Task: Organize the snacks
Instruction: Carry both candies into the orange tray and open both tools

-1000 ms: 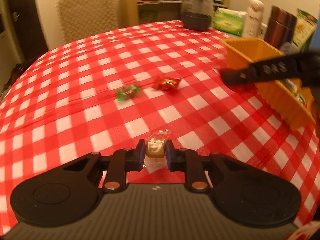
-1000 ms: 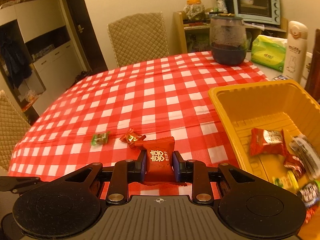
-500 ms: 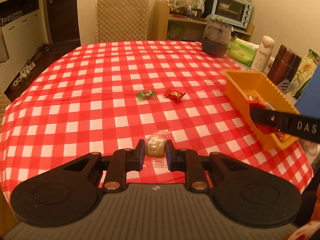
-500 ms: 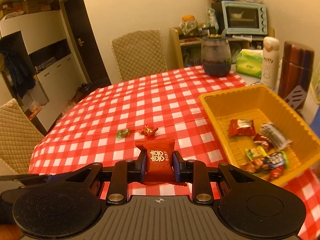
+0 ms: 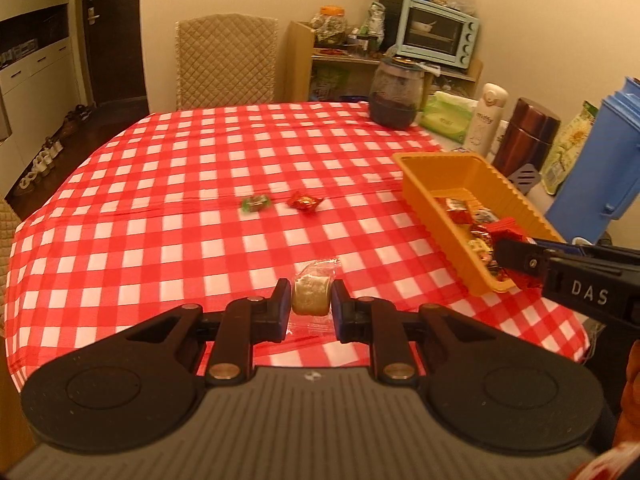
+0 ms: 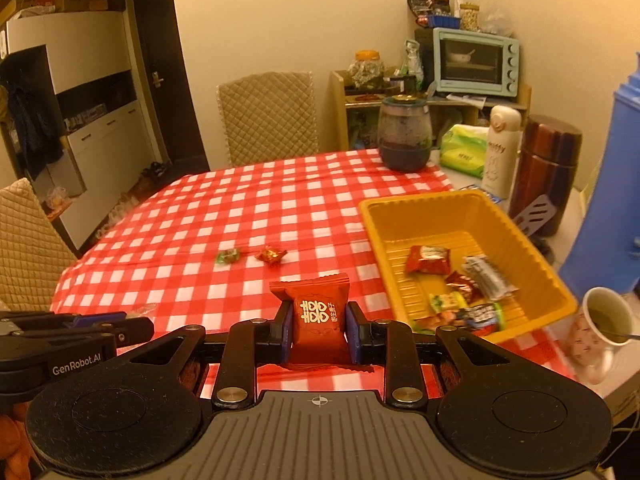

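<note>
Two grippers, left gripper (image 5: 311, 304) pinching pale candy (image 5: 311, 298), right gripper (image 6: 318, 330) pinching red packet (image 6: 317, 320)

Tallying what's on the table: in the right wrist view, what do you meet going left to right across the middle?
Green candy → small red candy → yellow tray → paper cup.

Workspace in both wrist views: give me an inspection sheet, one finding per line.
Surface: table under a red-checked cloth.
Job's things: yellow tray holding several wrapped snacks; green candy and red candy loose on the cloth.
Clutter: dark jar, tissue pack, white flask, brown flask, blue jug, cup.
Grippers: left gripper shut on a pale candy; right gripper shut on a red packet.
Cables: nothing seen.
Surroundings: chairs, toaster oven, cabinets.
</note>
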Motion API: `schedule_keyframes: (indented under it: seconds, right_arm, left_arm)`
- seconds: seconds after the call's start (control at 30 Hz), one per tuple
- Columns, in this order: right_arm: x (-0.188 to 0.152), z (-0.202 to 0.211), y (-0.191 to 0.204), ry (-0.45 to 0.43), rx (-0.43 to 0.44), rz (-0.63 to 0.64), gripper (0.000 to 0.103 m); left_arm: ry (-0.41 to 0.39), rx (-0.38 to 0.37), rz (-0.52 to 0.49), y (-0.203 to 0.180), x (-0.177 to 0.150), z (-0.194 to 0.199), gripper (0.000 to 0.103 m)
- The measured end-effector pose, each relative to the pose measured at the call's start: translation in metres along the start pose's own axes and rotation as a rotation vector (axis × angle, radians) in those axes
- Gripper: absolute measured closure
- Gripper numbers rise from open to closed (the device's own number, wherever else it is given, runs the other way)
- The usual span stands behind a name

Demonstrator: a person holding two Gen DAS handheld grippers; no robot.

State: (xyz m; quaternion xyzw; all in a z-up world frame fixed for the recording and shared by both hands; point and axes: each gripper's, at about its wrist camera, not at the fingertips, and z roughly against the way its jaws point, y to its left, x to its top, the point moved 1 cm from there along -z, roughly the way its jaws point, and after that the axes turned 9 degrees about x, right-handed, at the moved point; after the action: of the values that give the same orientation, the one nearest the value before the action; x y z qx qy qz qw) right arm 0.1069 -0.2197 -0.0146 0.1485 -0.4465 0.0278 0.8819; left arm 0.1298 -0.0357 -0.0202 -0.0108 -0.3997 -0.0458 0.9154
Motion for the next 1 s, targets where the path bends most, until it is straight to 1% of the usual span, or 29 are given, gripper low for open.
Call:
schedule_keyframes:
  seconds: [0.27, 0.47, 1.0]
  right_arm:
    - [-0.001, 0.018, -0.024, -0.008, -0.042, -0.015, 0.076]
    - [-0.001, 0.024, -0.040, -0.014, -0.065, -0.037, 0.076]
    - [-0.003, 0.022, -0.074, -0.009, -0.103, -0.091, 0.076]
  left_arm:
    - [-0.006, -0.058, -0.028, -0.031, 0.006, 0.004, 0.084]
    - [-0.005, -0.090, -0.046, -0.051, 0.011, 0.003, 0.084]
    - [-0.002, -0.145, -0.094, -0.092, 0.027, -0.012, 0.084]
